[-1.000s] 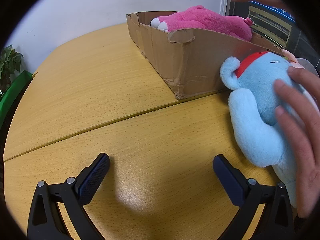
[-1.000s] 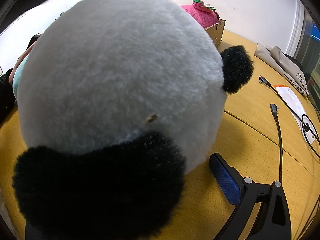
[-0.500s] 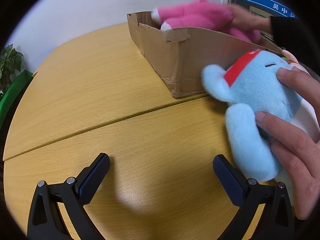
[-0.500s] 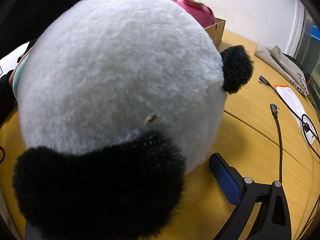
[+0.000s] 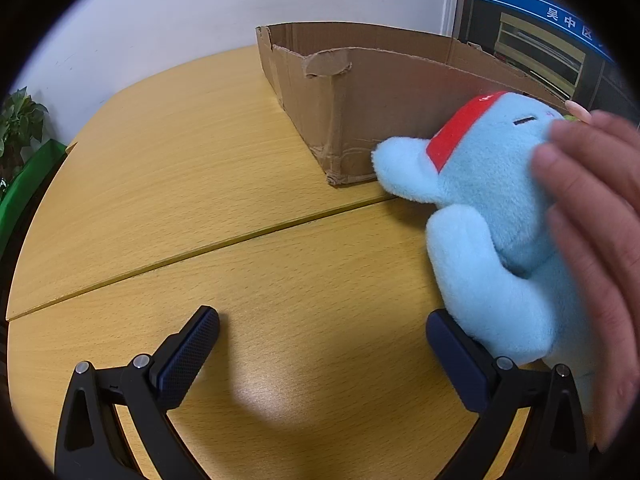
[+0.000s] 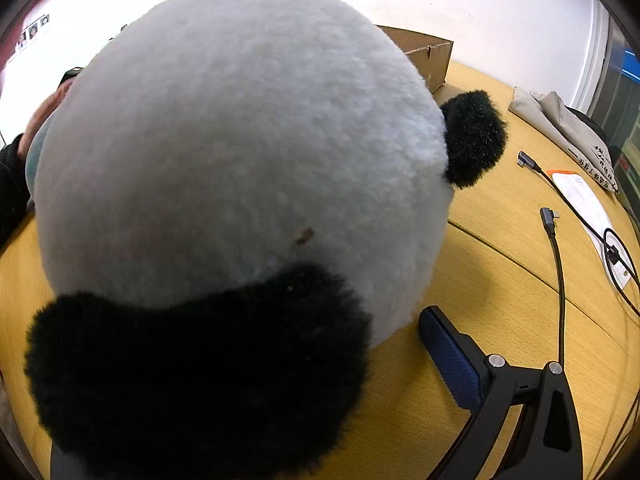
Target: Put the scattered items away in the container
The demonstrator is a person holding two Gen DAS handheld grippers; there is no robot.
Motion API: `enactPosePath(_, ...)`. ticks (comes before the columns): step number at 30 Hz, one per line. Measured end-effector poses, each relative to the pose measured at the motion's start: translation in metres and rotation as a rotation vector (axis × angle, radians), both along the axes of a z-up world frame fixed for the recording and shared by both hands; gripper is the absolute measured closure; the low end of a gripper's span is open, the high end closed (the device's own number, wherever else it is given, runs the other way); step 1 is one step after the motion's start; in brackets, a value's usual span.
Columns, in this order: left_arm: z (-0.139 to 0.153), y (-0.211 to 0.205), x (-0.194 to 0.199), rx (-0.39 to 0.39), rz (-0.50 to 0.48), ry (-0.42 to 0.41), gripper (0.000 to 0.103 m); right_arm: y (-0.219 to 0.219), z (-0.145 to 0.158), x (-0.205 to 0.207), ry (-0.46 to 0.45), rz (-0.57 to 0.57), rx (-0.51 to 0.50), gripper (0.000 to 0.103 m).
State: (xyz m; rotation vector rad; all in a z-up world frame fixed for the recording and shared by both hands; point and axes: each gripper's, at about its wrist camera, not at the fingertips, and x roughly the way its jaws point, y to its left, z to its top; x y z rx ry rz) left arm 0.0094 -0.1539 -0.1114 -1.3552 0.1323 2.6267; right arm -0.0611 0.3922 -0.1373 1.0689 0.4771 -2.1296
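A light wooden table (image 5: 168,184), crossed by a dark seam, carries a torn cardboard box (image 5: 360,92), a light-blue plush (image 5: 492,216) just beside the box, a panda plush (image 6: 240,184), two black cables (image 6: 560,272), a white sheet (image 6: 588,208) and folded grey cloth (image 6: 560,120).

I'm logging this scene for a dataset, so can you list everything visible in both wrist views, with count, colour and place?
cardboard box: 1, brown, far side of table, open top
blue plush: 1, light blue with red band, beside the box's near corner, under a bare hand
panda plush: 1, white and black, filling the right wrist view
cables: 2, dark, on table at right
paper: 1, white with orange edge, under the cables
cloth: 1, beige, far right
plant: 1, green, far left
table: 1, yellow wood
left claw: 1, black, blue pads, open
right claw: 1, only one finger visible
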Motion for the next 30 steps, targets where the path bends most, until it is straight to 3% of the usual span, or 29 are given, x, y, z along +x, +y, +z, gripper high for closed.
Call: enactPosePath(30, 0.0012, 0.0009, 0.0049, 0.001, 0.006, -0.002, 0.0, -0.0004, -0.0032, -0.0029, -0.003, 0.001, 0.0, 0.0)
